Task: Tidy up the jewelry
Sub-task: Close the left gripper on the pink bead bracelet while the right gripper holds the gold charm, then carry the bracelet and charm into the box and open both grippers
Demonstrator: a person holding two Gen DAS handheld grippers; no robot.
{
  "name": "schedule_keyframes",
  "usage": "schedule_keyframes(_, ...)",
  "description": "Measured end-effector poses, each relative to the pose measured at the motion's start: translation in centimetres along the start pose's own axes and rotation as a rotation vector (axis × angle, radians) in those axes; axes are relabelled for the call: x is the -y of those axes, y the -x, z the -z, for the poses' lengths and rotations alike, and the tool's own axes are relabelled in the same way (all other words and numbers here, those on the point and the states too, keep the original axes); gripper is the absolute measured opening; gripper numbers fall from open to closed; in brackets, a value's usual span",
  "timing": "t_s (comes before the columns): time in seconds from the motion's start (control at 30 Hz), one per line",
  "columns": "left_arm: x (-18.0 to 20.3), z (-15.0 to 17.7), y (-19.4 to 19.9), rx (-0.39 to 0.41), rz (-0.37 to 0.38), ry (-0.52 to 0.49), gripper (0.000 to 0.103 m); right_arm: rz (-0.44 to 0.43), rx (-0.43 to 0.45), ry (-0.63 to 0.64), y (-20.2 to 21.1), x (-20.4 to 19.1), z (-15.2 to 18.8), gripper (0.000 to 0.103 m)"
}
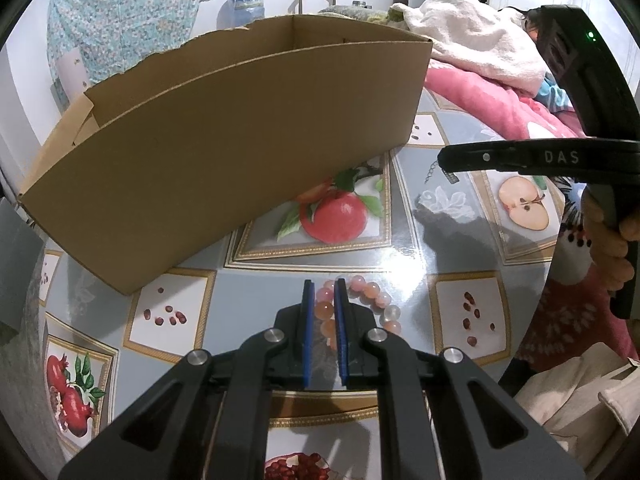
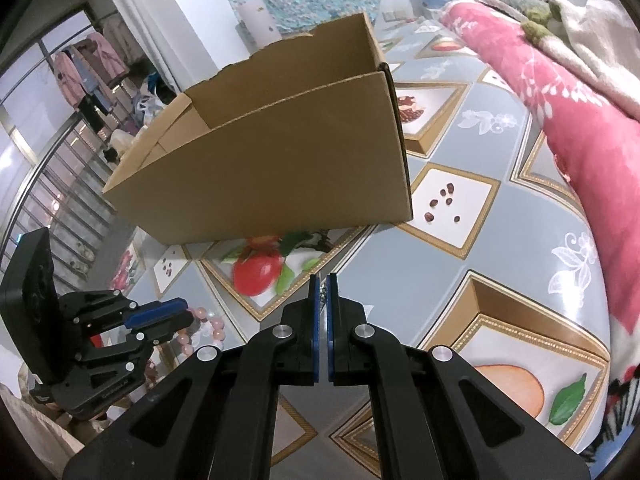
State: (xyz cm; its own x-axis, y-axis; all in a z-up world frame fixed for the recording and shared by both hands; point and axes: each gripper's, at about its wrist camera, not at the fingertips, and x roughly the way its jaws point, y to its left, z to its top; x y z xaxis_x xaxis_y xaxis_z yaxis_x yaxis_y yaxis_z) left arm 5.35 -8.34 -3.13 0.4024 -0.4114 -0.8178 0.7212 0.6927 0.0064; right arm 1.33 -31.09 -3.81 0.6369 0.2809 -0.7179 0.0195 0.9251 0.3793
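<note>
Left gripper [image 1: 324, 284]: my pads pinch the pink bead bracelet [image 1: 360, 304], which lies on the tablecloth [image 1: 460, 248].
Right gripper [image 2: 323, 278]: my jaws are closed on a small metal chain [image 2: 323, 289] between the tips.
Ahead: open cardboard box [image 1: 224, 152], just beyond both jaws.
Right of me: pink blanket [image 2: 580, 128].

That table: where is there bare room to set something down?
Free: the tablecloth between the box and the pink blanket, and right of the right gripper. Crowded: in front of the box, where the left gripper grips the bead bracelet.
</note>
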Motion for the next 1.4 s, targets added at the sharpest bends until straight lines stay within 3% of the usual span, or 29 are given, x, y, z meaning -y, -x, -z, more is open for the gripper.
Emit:
schedule_keyframes(0.47, 0.9, 0.3, 2.6, 0.07, -0.025, -0.01, 0.009, -0.022, 0.06, 0.034, 2.0, -1.5, 0.3, 0.001)
schedule_keyframes(0.7, 0.2, -0.7, 6.7, 0.176, -0.043, 0.014, 0.009, -0.014, 0.132, 0.065, 4.4, -2.6, -0.6, 0.001)
schedule_keyframes(0.93, -1.2, -2.7, 12.5, 0.321, -0.075, 0.011, 0.009, -0.043, 0.259, 0.12, 8.2, -4.3, -3.5, 0.001)
schedule_keyframes(1.1, -3.0, -5.1, 15.6, 0.416, -0.057, 0.02, 0.009, -0.091, 0.339, 0.18, 10.1, -5.1, -6.9, 0.001)
schedule_keyframes(1.3, -5.2, -8.9, 14.6, 0.429, 0.013, 0.058, 0.009, -0.156, 0.331, 0.218, 8.7, -5.2, -11.2, 0.001)
schedule_keyframes(1.4, -7.0, -10.9, 11.4, 0.361, 0.081, 0.12, 0.009, -0.195, 0.25, 0.207, 5.5, -4.8, -13.5, 0.001)
